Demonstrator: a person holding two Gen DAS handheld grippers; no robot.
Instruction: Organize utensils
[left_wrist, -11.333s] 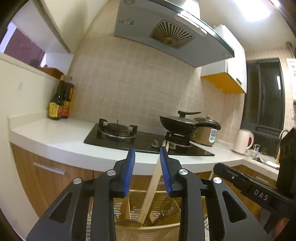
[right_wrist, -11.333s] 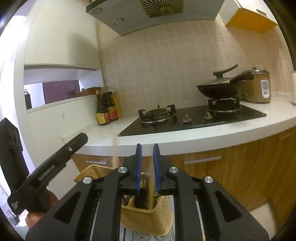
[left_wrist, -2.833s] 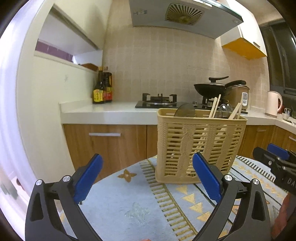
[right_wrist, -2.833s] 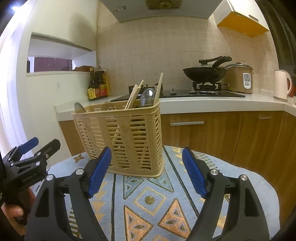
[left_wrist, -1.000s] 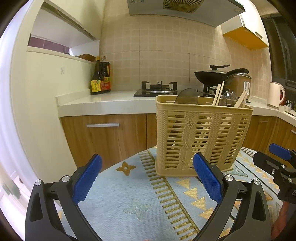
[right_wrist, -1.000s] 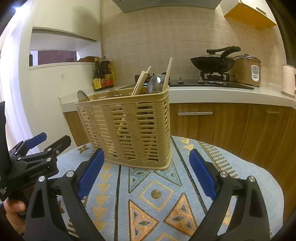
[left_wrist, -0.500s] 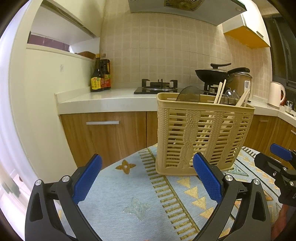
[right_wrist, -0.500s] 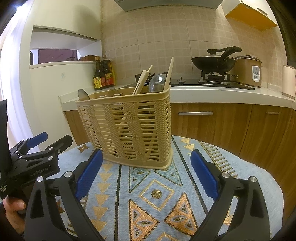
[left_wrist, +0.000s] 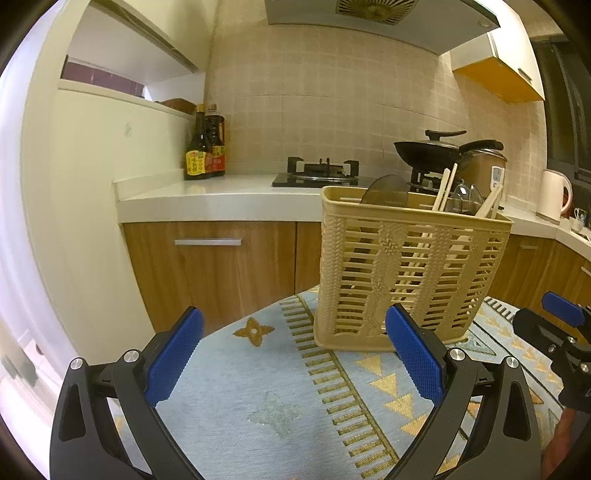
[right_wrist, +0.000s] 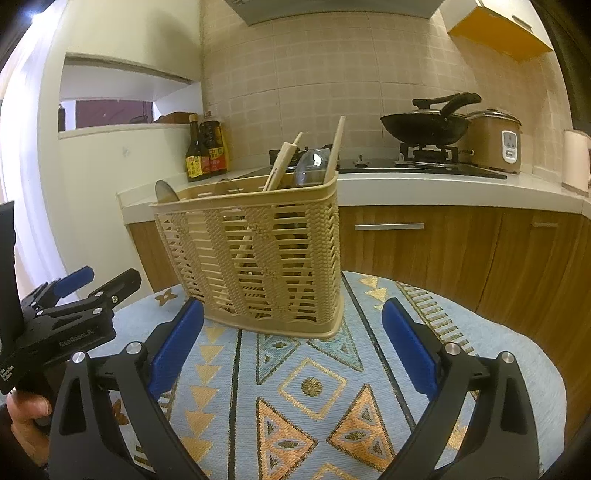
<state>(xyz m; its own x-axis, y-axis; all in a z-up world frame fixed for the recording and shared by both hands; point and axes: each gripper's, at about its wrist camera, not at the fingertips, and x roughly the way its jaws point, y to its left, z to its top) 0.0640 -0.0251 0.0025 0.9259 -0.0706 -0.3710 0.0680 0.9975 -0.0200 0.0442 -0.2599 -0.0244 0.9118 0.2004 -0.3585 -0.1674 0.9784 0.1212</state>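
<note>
Upright on a round table draped in a light blue patterned cloth (right_wrist: 314, 387) stands the tan slatted utensil basket (right_wrist: 258, 258), its base flat on the fabric near the table's far edge. Wooden chopsticks (right_wrist: 334, 147) lean out of its right-hand end as the right wrist camera sees it, beside a clear rounded spoon bowl (right_wrist: 312, 166); another rounded utensil head (right_wrist: 165, 191) pokes above the rim at the opposite end. From the left wrist camera the same basket (left_wrist: 406, 273) sits ahead and to the right, with chopsticks (left_wrist: 445, 186) and a dark translucent rounded piece (left_wrist: 384, 190) rising from it, possibly a ladle or spatula head, though the lens blurs it.

Both tools hang back from the basket, holding nothing. The left gripper (left_wrist: 293, 362) has its blue pads spread wide over bare cloth, and its right pad overlaps the basket's lower corner in view without clearly touching it. The right gripper (right_wrist: 291, 347) is likewise released, jaws wide, the basket framed between and beyond them. A hand (right_wrist: 27, 417) grips the left tool's handle at the lower left of the right wrist view.

Behind, a white counter carries two sauce bottles (left_wrist: 205, 151), a gas hob (left_wrist: 321, 171), a black lidded wok (right_wrist: 424, 127), a rice cooker (right_wrist: 495, 140) and a pale kettle (left_wrist: 554, 197).
</note>
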